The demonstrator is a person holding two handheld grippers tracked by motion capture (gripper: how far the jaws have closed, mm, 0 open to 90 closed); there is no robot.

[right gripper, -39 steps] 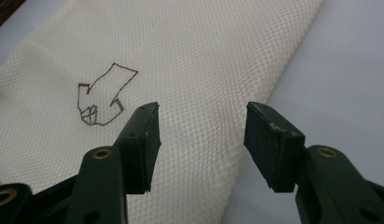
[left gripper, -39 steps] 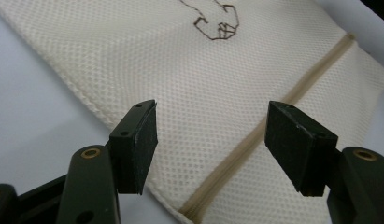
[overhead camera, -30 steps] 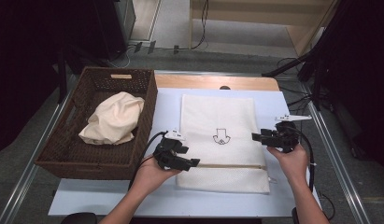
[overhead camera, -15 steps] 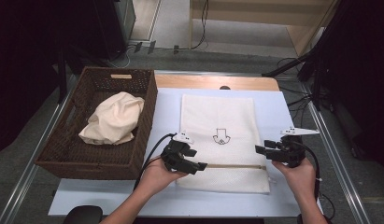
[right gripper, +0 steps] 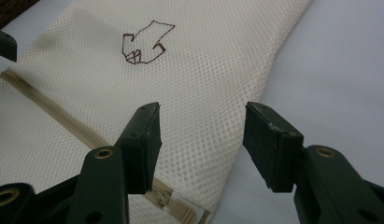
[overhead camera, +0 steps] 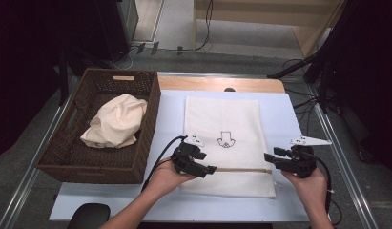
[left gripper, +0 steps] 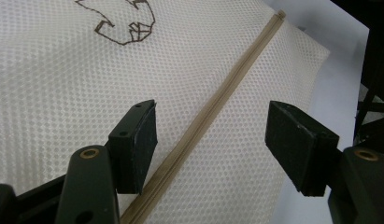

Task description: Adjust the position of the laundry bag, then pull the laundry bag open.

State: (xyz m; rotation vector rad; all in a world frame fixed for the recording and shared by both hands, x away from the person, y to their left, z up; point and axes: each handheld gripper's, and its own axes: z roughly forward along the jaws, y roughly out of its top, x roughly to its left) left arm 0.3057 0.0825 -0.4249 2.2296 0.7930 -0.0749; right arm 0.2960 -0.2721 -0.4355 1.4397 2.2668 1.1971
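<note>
Cream mesh bag (overhead camera: 226, 143) lies flat near the middle of the pale surface (overhead camera: 289, 119), a small dark line drawing on its upper face. A tan zipper (overhead camera: 241, 170) runs across it near the person's edge. Brown wicker basket (overhead camera: 65, 152) sits to the left, just beside the bag, with a bundled cream cloth (overhead camera: 115, 121) inside.

Left claw (left gripper: 210, 135): jaws wide apart, holding nothing, straddling the zipper line above the mesh. Right claw (right gripper: 201, 140): also wide apart and empty, poised over the bag's right edge, with the zipper's end and its pale tab (right gripper: 180, 207) just below the near jaw. Whether either jaw touches the fabric cannot be told.

Risks, as judged from this:
- Left jaws closing here would likely pinch both mesh layers along with the zipper tape; the bag would then lift as a whole rather than open.
- The right claw sits past the tab; closing now may catch mesh only and miss the pull.
- The mesh is thin and slack: a one-sided pull would probably drag or bunch the bag across the smooth surface.
- Open weave could snag on a jaw corner.
</note>
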